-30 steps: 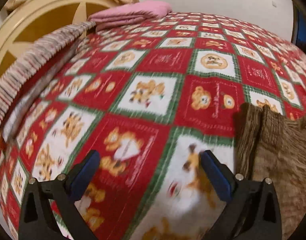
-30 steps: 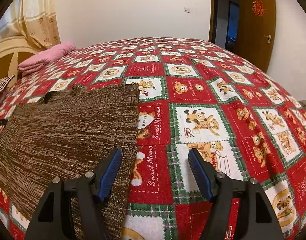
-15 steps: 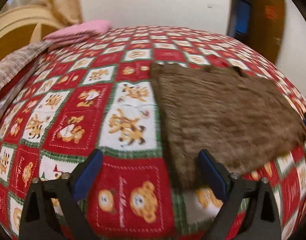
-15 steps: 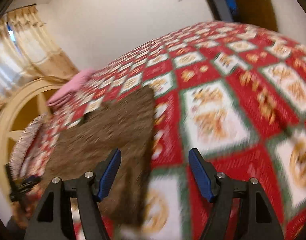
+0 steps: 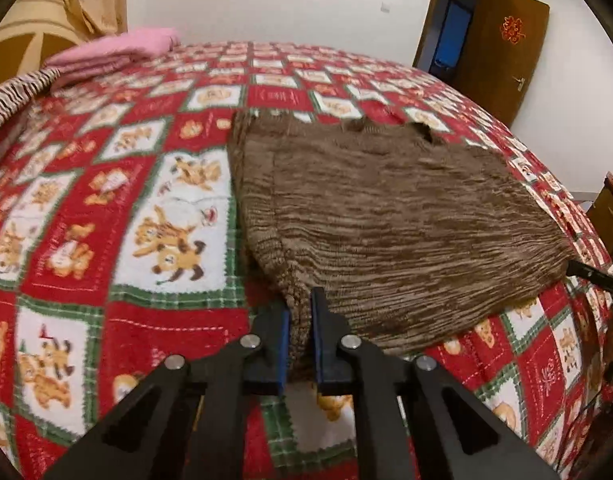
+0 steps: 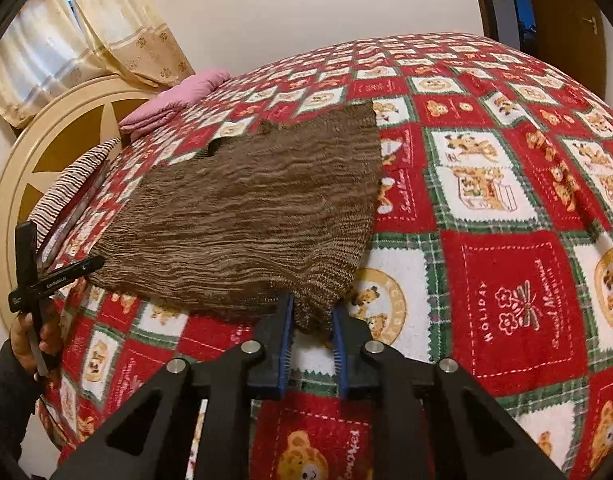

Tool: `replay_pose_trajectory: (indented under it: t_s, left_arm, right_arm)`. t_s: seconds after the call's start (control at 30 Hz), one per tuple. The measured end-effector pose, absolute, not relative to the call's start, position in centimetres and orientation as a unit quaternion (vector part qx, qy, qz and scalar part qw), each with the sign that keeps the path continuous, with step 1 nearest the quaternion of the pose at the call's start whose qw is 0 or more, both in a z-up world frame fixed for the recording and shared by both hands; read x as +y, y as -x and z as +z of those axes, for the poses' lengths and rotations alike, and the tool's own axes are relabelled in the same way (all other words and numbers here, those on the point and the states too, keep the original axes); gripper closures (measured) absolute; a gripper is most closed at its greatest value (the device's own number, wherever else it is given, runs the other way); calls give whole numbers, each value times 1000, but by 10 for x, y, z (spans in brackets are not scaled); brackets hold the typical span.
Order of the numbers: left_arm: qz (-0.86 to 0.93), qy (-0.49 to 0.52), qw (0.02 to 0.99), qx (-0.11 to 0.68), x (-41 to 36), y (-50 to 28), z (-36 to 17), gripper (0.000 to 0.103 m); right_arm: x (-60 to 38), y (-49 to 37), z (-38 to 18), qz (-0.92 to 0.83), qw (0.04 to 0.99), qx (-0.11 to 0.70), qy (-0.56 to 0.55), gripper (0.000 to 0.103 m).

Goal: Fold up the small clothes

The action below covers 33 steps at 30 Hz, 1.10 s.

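Left wrist view: I'm pinching the soft, floppy brown knit garment [image 5: 386, 216] by its near corner with the left gripper [image 5: 300, 320] clamped tight; the right gripper [image 6: 312, 312] is closing on the opposite near corner.

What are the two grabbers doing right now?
Left gripper: shut on the brown sweater corner.
Right gripper: closing on its other near corner.

Pink folded bedding [image 5: 118, 50], perhaps a blanket, near beige curtain [image 6: 118, 28].

warm even indoor light, soft shadows, strong fisheye bending, dark vignetted corners
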State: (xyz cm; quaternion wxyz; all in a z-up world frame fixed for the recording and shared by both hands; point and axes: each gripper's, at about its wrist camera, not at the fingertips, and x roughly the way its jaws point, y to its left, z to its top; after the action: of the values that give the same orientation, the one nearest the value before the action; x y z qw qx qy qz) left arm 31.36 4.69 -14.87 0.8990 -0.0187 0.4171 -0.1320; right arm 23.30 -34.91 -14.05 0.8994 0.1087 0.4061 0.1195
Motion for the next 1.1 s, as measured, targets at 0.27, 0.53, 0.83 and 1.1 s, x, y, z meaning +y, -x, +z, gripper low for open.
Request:
replay_pose_trajectory:
  t_s: [0.27, 0.53, 0.83, 1.1]
  left_arm:
    - [-124, -1, 903, 411, 51, -294, -156, 94]
    - [-69, -49, 927, 364, 51, -283, -142, 30]
    - [36, -132, 926, 351, 46, -318, -146, 20]
    - [26, -96, 911, 401, 65, -323, -163, 11]
  right_arm:
    - [-347, -225, -124, 114, 901, 417, -47, 93]
    - [-352, -228, -134, 33, 906, 423, -19, 38]
    - [-285, -252, -104, 100, 919, 381, 18, 38]
    - [-274, -272, -159, 64, 906, 416, 41, 37]
